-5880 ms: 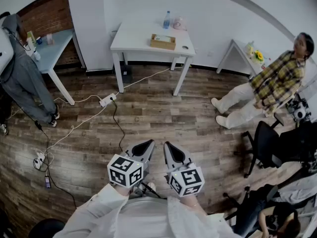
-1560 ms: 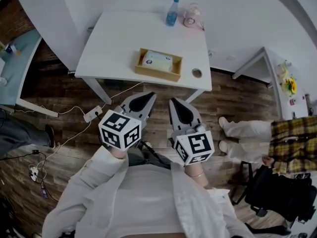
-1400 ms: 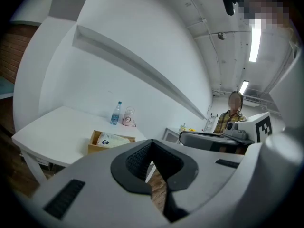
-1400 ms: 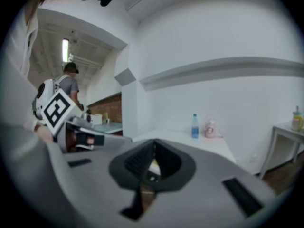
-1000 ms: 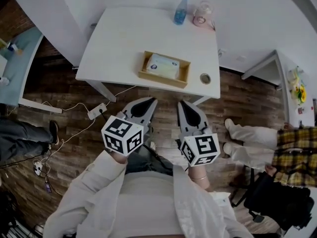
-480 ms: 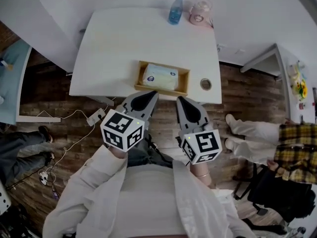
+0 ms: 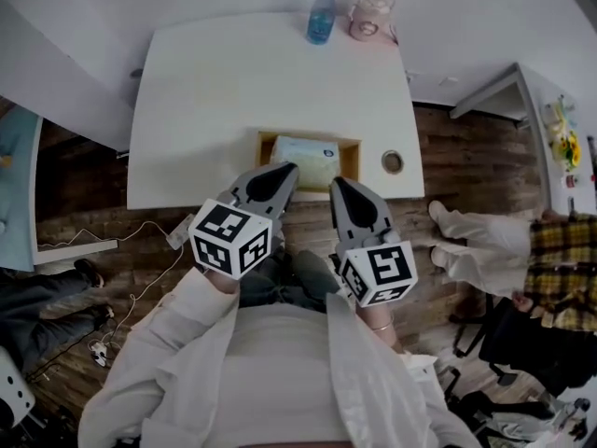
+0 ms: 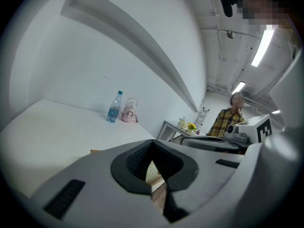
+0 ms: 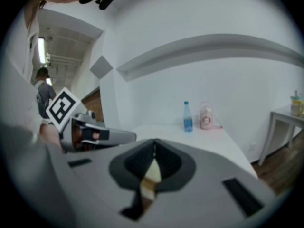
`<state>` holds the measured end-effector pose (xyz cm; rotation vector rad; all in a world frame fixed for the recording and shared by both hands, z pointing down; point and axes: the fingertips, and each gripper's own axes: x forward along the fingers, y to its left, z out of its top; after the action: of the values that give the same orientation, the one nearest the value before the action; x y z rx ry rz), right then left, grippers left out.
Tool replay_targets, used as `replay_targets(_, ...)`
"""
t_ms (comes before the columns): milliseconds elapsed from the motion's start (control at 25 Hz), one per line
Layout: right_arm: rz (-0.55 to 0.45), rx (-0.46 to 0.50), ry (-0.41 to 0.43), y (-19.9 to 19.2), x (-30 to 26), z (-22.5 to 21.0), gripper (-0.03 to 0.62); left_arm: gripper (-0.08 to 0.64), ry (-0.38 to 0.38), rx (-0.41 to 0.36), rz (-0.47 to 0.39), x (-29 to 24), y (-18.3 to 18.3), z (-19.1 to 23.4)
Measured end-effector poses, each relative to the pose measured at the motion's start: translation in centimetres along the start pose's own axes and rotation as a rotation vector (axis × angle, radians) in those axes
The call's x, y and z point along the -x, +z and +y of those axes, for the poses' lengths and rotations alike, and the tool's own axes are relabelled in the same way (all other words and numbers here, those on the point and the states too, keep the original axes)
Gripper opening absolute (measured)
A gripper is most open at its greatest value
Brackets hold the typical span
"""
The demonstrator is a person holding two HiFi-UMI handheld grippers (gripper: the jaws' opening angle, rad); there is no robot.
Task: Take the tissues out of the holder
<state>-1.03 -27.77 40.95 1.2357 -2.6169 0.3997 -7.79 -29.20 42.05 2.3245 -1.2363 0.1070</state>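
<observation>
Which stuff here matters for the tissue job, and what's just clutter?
Job:
- tissues
- wooden holder they sit in
- left gripper and right gripper, fingers shut, holding nothing, at the table's near edge

Lying about:
- blue water bottle
- pink jug
- round fitting in the table top
- flowers on the side table

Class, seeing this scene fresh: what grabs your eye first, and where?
The grey left gripper and right gripper, both shut, point at the near edge of the white table. Just beyond them a shallow wooden holder contains a pale tissue pack; a blue bottle stands at the far edge.
</observation>
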Motion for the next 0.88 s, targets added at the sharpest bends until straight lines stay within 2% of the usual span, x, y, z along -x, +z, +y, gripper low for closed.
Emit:
replay_targets(160, 0.010, -0.022, -0.006, -0.4, -0.3, -0.6, 0.011, 0.018, 0.004, 0.029, 0.013, -0.9, -0.2, 0.4)
replay_targets(360, 0.014, -0.040, 0.007, -0.4, -0.5, -0.8, 0.011, 0.017, -0.044, 0.047, 0.006, -1.0, -0.2, -0.1)
replay_targets(680, 0.055, -0.062, 0.052, -1.6, -0.7, -0.3, 0.011, 0.018, -0.024, 0.092, 0.003, -1.0, -1.0, 0.6)
replay_targets(880, 0.062, -0.066, 0.076, -1.6, -0.9, -0.1, 0.011, 0.018, -0.020, 0.061, 0.013, -1.2, -0.9, 0.3)
